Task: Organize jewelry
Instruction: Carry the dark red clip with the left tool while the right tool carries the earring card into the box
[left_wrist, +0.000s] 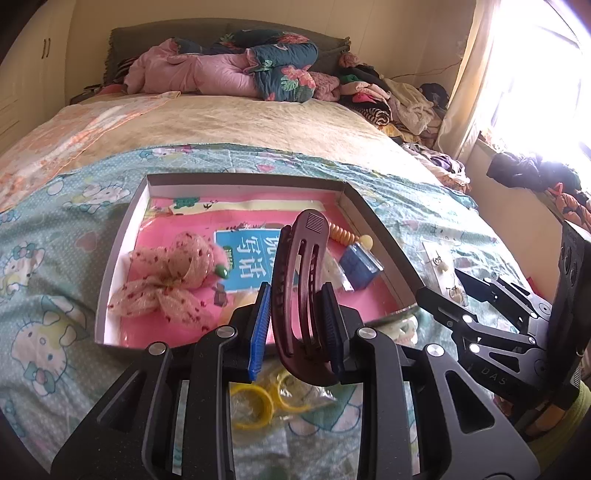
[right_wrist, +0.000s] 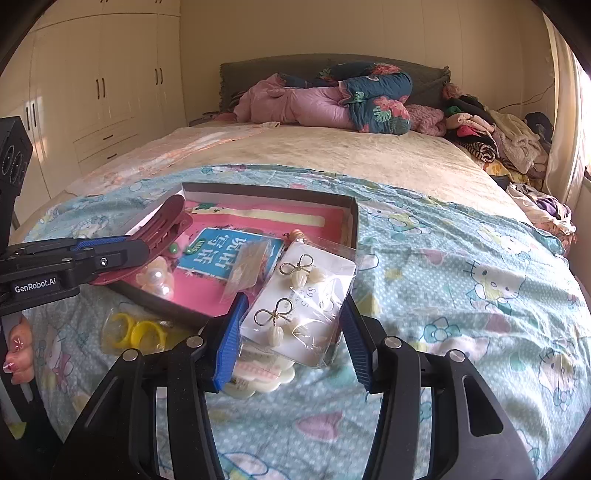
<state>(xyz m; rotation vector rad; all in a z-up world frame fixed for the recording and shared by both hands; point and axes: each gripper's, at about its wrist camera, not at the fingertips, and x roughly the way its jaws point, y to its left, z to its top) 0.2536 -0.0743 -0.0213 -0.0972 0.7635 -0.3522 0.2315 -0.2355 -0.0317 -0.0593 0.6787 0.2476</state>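
My left gripper (left_wrist: 297, 314) is shut on a dark red hair clip (left_wrist: 304, 280) and holds it over the near edge of the shallow box (left_wrist: 122, 236) with a pink lining. The clip also shows in the right wrist view (right_wrist: 155, 229). In the box lie a pink fabric bow (left_wrist: 170, 277), a blue packet (left_wrist: 360, 267) and an orange spiral piece (left_wrist: 341, 232). My right gripper (right_wrist: 291, 332) is open around a white card of bow earrings in a clear bag (right_wrist: 299, 314) that lies on the bedspread against the box's near corner.
Yellow rings in a clear bag (right_wrist: 138, 332) lie on the Hello Kitty bedspread (right_wrist: 461, 295) in front of the box. A cream comb-like clip (right_wrist: 255, 373) lies under the earring card. Quilts and clothes are piled at the head of the bed (right_wrist: 332, 99).
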